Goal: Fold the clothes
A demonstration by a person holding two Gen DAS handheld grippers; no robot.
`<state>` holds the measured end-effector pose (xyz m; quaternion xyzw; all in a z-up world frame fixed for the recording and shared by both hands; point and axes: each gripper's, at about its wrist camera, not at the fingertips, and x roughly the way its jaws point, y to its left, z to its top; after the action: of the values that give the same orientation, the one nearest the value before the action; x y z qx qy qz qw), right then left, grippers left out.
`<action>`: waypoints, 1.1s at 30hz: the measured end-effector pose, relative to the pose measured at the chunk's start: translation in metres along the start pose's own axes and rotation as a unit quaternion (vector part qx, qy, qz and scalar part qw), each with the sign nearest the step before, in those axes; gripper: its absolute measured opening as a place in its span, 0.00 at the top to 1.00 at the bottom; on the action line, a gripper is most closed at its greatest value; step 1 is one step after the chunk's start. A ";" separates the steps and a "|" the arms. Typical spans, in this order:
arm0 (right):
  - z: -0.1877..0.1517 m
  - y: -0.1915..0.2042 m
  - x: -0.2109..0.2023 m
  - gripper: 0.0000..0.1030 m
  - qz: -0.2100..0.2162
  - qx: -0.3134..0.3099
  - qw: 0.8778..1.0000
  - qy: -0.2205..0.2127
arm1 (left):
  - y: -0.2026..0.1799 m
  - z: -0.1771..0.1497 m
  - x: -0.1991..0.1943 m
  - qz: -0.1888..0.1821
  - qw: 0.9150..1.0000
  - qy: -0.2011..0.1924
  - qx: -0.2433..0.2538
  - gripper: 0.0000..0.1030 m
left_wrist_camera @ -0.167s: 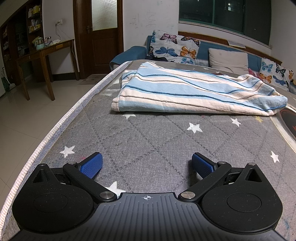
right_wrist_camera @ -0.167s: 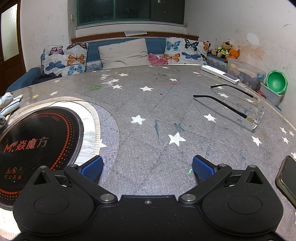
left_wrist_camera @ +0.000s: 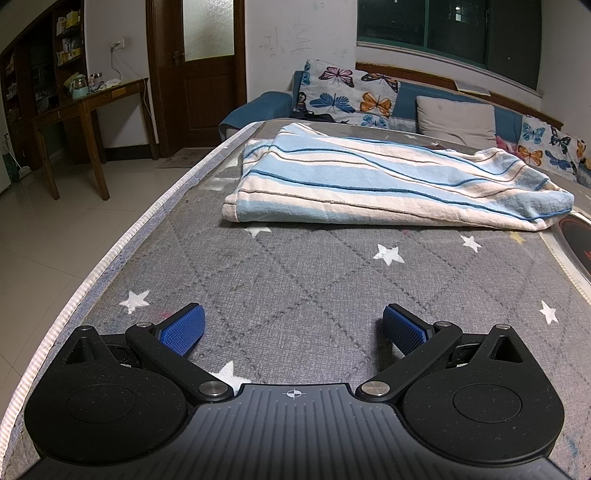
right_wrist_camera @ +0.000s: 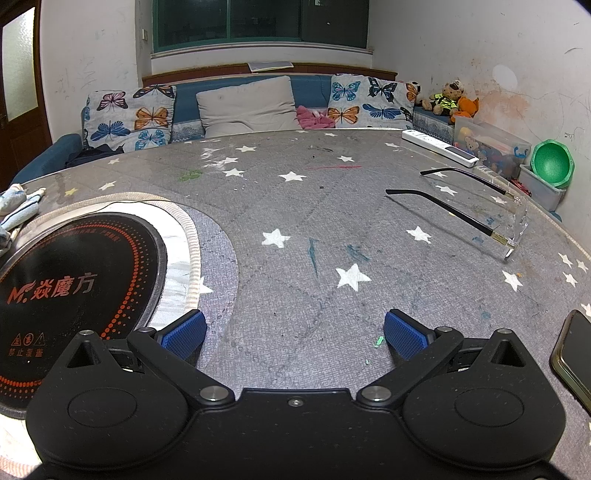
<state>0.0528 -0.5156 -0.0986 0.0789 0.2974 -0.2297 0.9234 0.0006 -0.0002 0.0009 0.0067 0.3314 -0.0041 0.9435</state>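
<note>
Both the left gripper (left_wrist_camera: 293, 326) and the right gripper (right_wrist_camera: 295, 332) gape fully, empty, low in frame; the striped cloth (left_wrist_camera: 388, 184) lies folded mid-frame on the table (left_wrist_camera: 314, 295).

We are in a home, a lived-in sitting room. Behind the table (right_wrist_camera: 295, 206) runs a blue sofa (right_wrist_camera: 310, 88) with butterfly cushions (right_wrist_camera: 129, 118), and teddy bears (right_wrist_camera: 448, 98) sit in the corner by a toy box (right_wrist_camera: 491, 144). We see a wooden door (left_wrist_camera: 207, 74), a side desk (left_wrist_camera: 88, 107) cluttered with bottles, scribbled walls (left_wrist_camera: 299, 33) and tiled floor (left_wrist_camera: 55, 229).
</note>
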 end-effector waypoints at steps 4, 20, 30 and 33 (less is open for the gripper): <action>0.001 0.002 0.000 0.00 -0.002 0.000 1.000 0.001 | 0.000 0.001 0.000 -0.003 1.000 0.001 0.003 0.00; 0.010 0.021 -0.006 0.00 0.017 -0.007 1.000 0.019 | 0.007 0.022 0.004 -0.020 1.000 0.014 0.004 0.00; 0.041 0.091 -0.008 0.05 0.103 -0.058 0.993 0.023 | 0.001 0.080 0.017 -0.019 0.999 0.014 0.032 0.00; 0.055 0.117 -0.009 0.10 0.129 -0.077 0.988 0.020 | -0.002 0.101 0.024 -0.018 0.999 0.011 0.041 0.01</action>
<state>0.1292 -0.4245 -0.0478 0.0497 0.3198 -0.0833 0.9425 0.0820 -0.0036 0.0644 0.0394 0.3413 -0.0347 0.9385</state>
